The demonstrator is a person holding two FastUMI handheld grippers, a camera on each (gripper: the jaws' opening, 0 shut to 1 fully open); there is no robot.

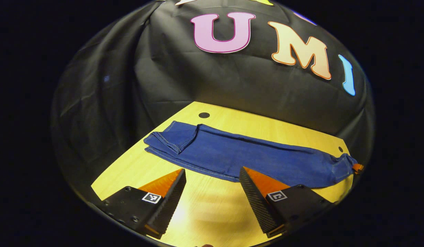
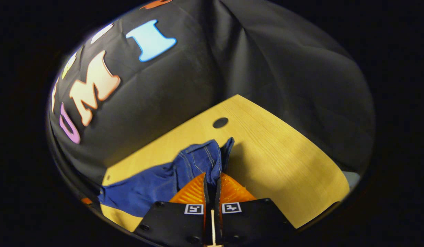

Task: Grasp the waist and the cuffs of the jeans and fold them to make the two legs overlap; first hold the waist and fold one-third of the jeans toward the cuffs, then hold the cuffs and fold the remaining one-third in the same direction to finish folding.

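Observation:
Blue jeans [image 1: 239,154] lie stretched across the yellow table [image 1: 205,209], the legs one on top of the other. My left gripper [image 1: 212,170] is open just in front of their near edge, close to the middle, with nothing between its fingers. At the jeans' right end my right gripper [image 1: 358,167] shows as a small tip against the bunched fabric. In the right gripper view my right gripper [image 2: 213,176] is shut on that end of the jeans [image 2: 198,159], which rises crumpled above the fingers. Whether this end is the waist or the cuffs I cannot tell.
A round hole [image 1: 204,115] sits in the table beyond the jeans' left end, and another hole [image 2: 220,122] lies past the held end. Black cloth walls the table on the far sides. Bare tabletop [image 2: 284,164] stretches right of my right gripper.

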